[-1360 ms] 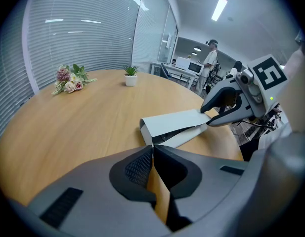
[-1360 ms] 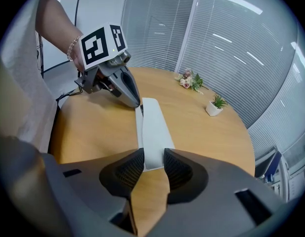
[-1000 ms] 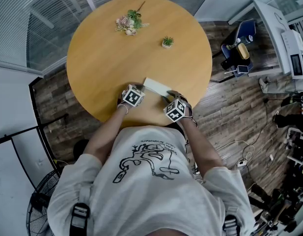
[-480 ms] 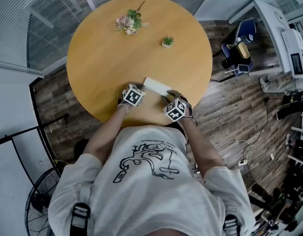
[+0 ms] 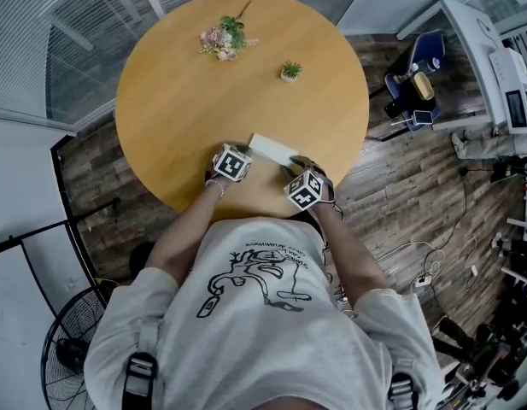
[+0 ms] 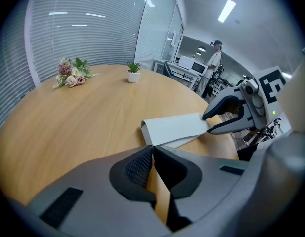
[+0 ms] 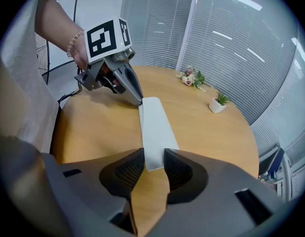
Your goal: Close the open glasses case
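Note:
A flat white glasses case [image 5: 272, 150] lies near the front edge of the round wooden table [image 5: 186, 101]. In the right gripper view its near end [image 7: 153, 132] sits between the pads of my right gripper [image 7: 153, 163], which is shut on it. My left gripper [image 6: 152, 149] is shut with nothing between its tips, which rest at the case's other end [image 6: 174, 127]. The case's top flap lies slightly above the lower layer. In the head view my left gripper [image 5: 243, 154] and right gripper [image 5: 294, 167] flank the case.
A small bunch of flowers [image 5: 222, 39] and a tiny potted plant [image 5: 290, 72] sit on the far side of the table. The table's edge runs just behind both grippers. A person [image 6: 214, 65] stands far off in the room. A fan [image 5: 67, 348] stands on the floor.

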`<state>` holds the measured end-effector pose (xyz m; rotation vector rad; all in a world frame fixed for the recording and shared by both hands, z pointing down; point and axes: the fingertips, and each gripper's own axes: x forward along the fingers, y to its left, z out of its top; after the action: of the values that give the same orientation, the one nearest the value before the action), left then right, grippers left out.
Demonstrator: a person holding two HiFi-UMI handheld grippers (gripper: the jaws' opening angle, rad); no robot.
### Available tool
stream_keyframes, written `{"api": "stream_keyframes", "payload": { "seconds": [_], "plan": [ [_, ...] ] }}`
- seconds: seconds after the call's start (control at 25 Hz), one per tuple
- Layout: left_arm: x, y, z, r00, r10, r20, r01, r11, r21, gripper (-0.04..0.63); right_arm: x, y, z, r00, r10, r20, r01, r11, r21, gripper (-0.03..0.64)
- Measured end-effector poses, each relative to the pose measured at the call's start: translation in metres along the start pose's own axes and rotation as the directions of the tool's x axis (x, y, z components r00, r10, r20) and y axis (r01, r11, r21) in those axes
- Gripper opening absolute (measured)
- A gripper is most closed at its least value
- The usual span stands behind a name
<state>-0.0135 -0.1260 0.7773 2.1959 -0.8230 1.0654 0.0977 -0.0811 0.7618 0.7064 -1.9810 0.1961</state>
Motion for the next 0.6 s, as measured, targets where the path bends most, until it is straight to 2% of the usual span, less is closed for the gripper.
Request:
{"api": "stream_keyframes", "payload": {
  "seconds": [0.6],
  "plan": [
    [-0.0052,0.0009,-0.0095,0.999,0.016,-0.040,-0.017,1.000,-0.016,0.032,0.0011,-0.0010,-0.0014,1.000,-0.002,-0.002,0.002,1.000,0.014,0.124]
  ]
}}
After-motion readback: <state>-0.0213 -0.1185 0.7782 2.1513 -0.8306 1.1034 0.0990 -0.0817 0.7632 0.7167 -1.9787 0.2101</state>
